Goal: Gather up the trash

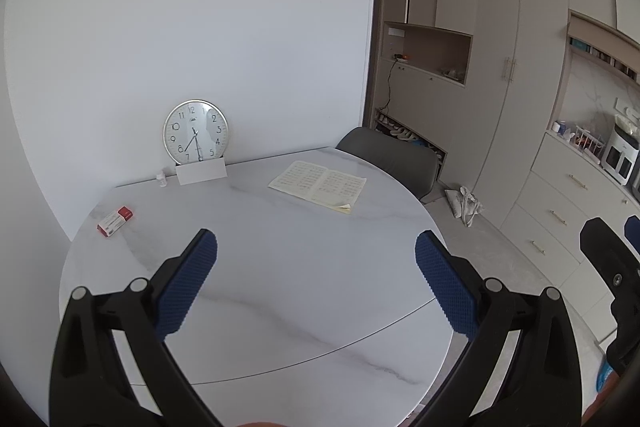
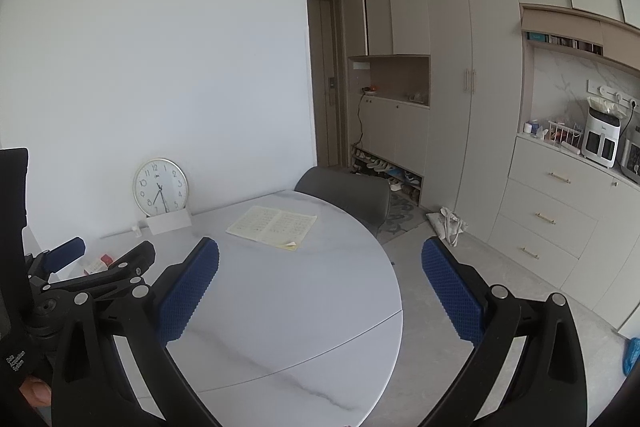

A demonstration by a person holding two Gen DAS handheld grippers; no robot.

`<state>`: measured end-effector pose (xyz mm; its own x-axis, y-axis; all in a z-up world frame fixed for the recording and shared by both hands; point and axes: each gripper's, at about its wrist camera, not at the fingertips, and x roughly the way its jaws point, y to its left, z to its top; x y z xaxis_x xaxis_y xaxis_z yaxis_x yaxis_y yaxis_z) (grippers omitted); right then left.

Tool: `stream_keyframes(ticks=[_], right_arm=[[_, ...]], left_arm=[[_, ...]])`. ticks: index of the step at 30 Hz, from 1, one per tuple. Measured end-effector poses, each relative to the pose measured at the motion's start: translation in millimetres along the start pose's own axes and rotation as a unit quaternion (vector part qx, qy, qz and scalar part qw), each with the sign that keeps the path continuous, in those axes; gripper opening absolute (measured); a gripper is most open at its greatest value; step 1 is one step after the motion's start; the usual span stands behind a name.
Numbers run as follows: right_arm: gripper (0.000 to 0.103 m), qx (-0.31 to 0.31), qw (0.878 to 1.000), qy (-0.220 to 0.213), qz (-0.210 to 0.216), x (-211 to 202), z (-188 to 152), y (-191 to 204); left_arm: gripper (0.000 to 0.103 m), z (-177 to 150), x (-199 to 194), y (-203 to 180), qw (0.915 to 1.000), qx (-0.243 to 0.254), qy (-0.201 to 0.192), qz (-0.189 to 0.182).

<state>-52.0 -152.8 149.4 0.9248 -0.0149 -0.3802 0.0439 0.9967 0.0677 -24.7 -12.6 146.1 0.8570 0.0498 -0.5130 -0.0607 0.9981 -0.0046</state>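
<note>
A small red and white box (image 1: 115, 221) lies near the left edge of the round marble table (image 1: 280, 267); the right wrist view shows the same box (image 2: 98, 264) partly hidden behind the left gripper's fingers (image 2: 68, 251). A tiny clear bottle (image 1: 161, 180) stands by the wall. My left gripper (image 1: 316, 255) hovers open over the table's near half, nothing between its blue pads. My right gripper (image 2: 320, 259) is open too, above the table's right edge, empty. An open booklet (image 1: 318, 184) lies at the far right of the table.
A round clock (image 1: 196, 131) leans on the wall behind a white card (image 1: 201, 173). A grey chair (image 1: 390, 157) is tucked in behind the table. A white bag (image 1: 464, 203) lies on the floor near tall cabinets. A counter with appliances (image 2: 600, 139) stands at the right.
</note>
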Motion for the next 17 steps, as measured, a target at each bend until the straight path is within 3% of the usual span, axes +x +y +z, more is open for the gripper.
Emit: stream_keyframes(ticks=[17], right_arm=[[0.101,0.002,1.0,0.003,-0.002,2.0,-3.0,-2.4]], left_arm=[[0.095,-1.3,5.4,-1.0,1.0,0.002,0.001,0.004]])
